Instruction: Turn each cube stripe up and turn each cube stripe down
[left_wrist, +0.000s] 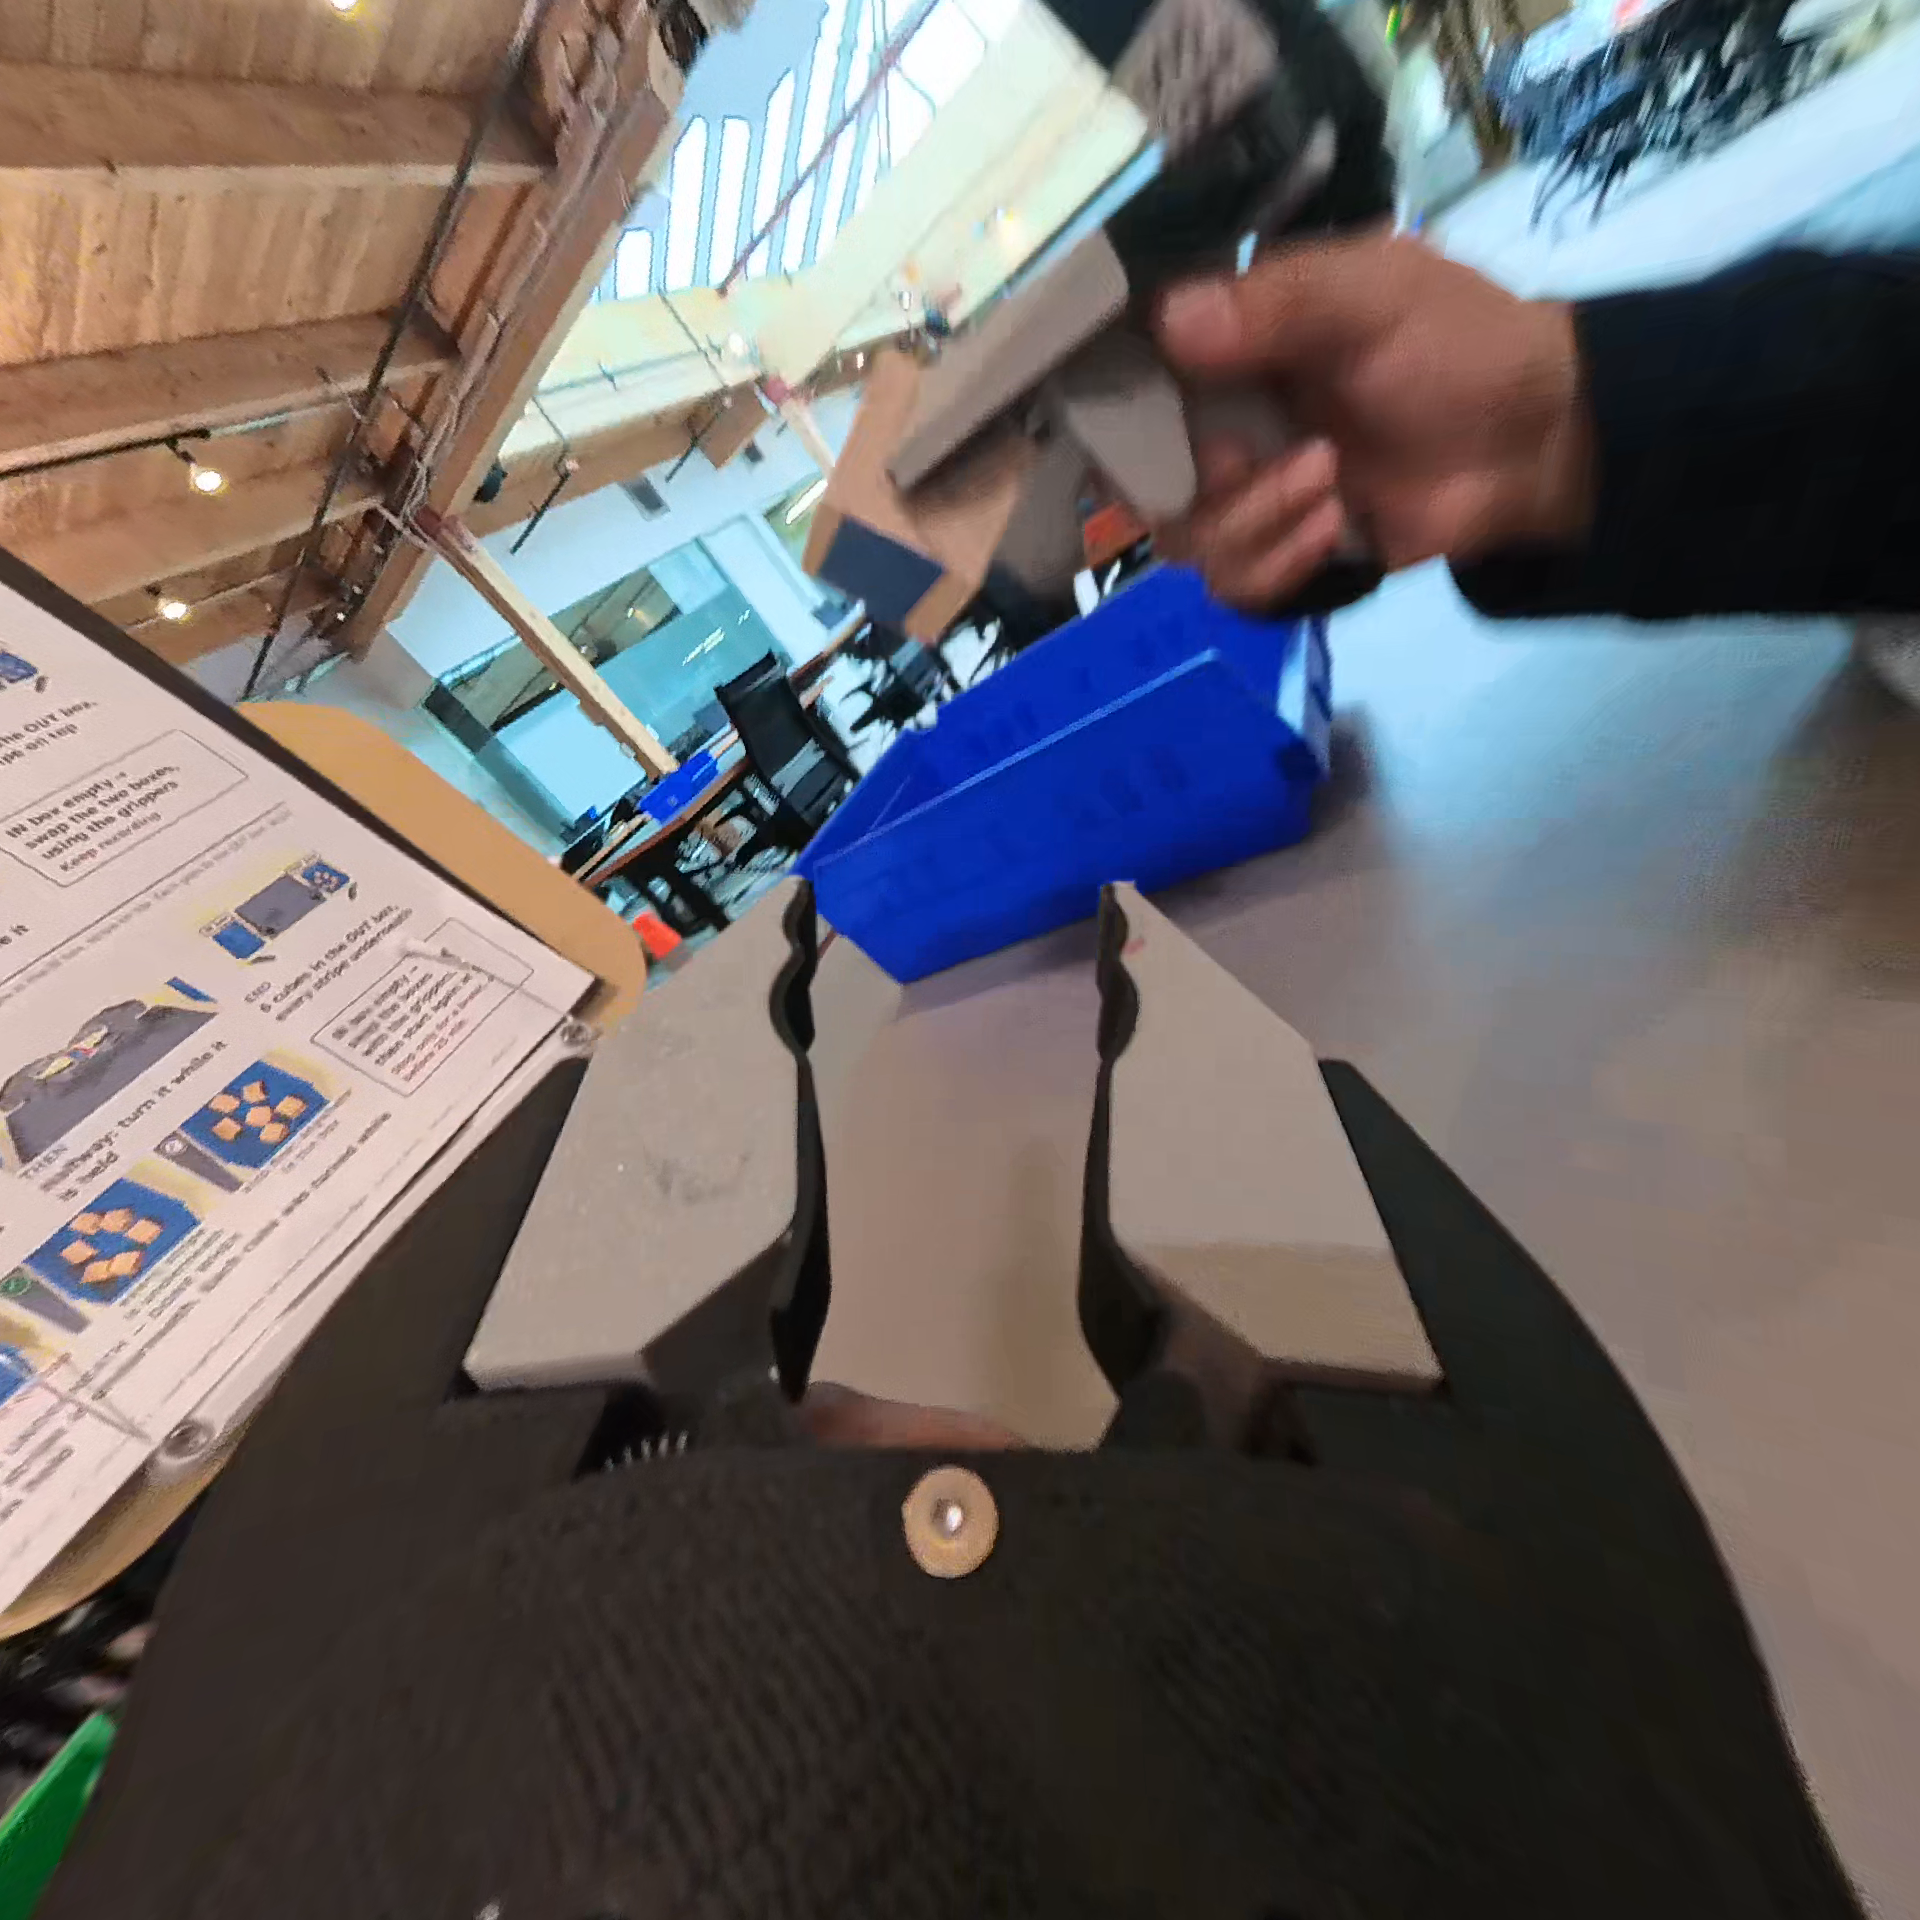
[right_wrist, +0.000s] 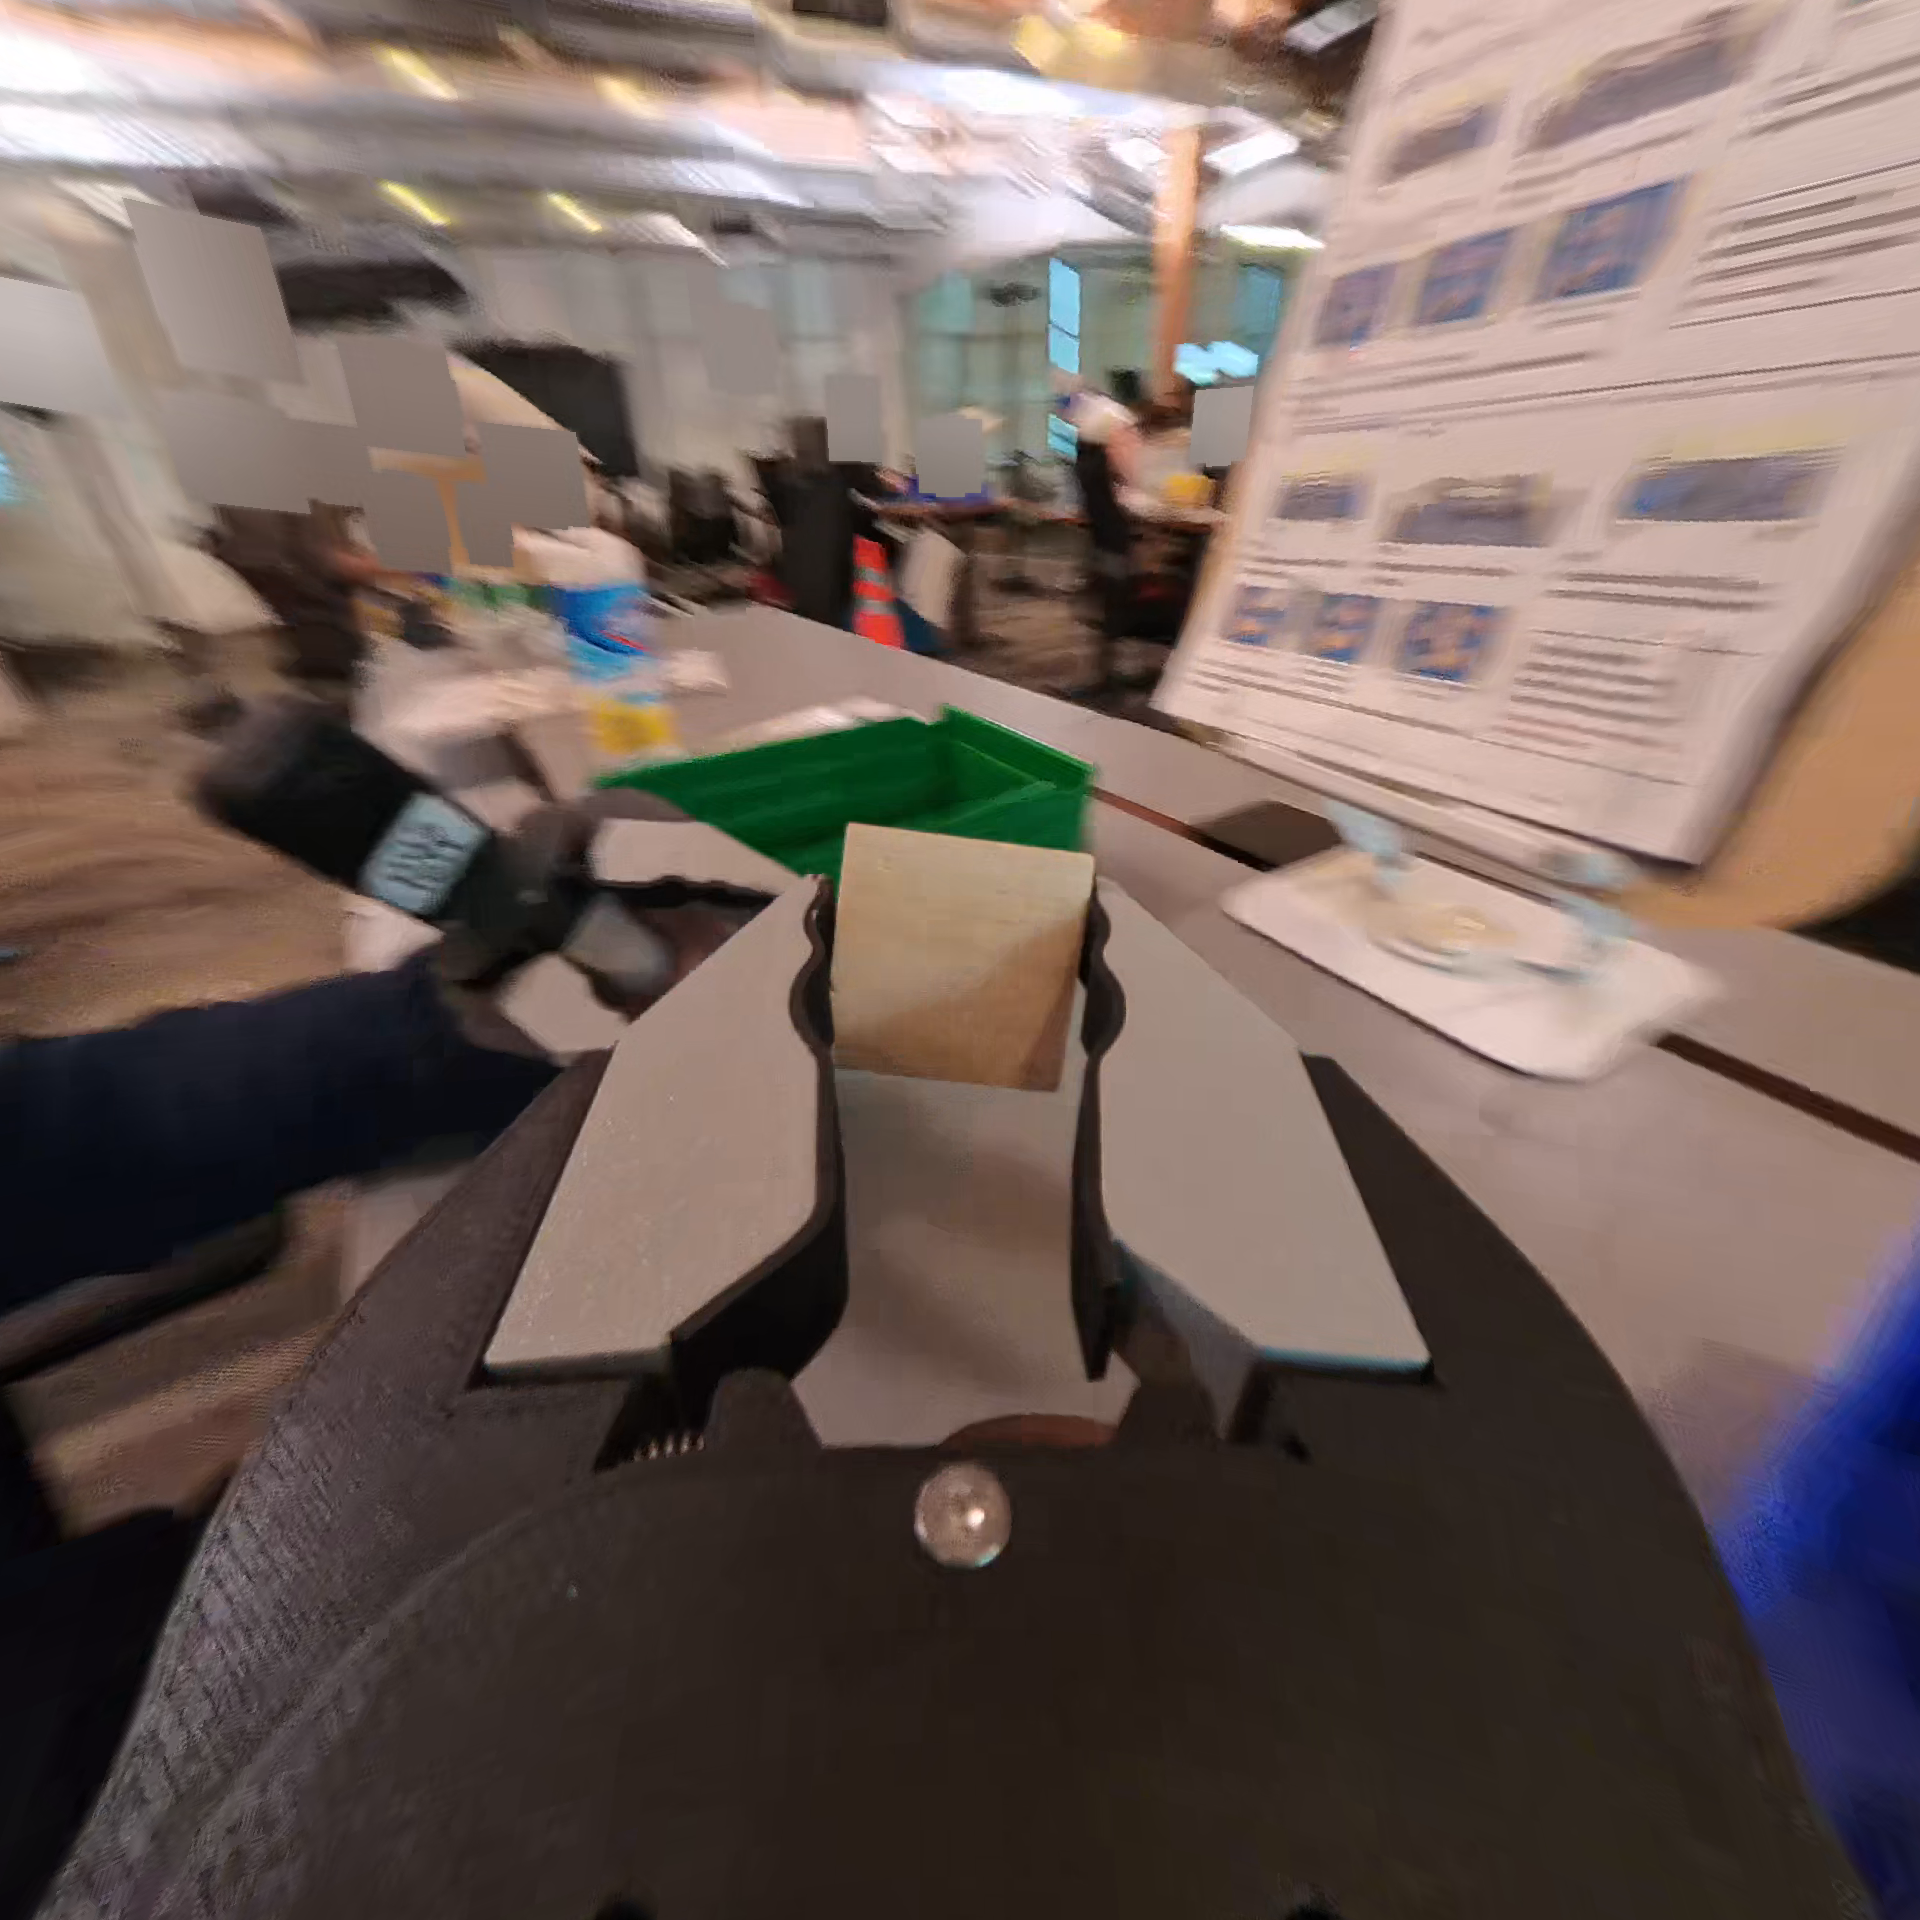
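Behind held cube (right_wrist: 961, 961), green bin (right_wrist: 883, 790), contents unclear.

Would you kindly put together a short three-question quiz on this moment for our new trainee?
1. True or false: the right gripper is shut on a wooden cube.
2. What colour is the bin beyond that cube? A) red B) green C) yellow
3. Fill in: the left gripper holds ____.

Key:
1. True; no stripe shows on the cube's visible faces.
2. B
3. Nothing; its jaws are apart, with a blue bin ahead on the grey table.
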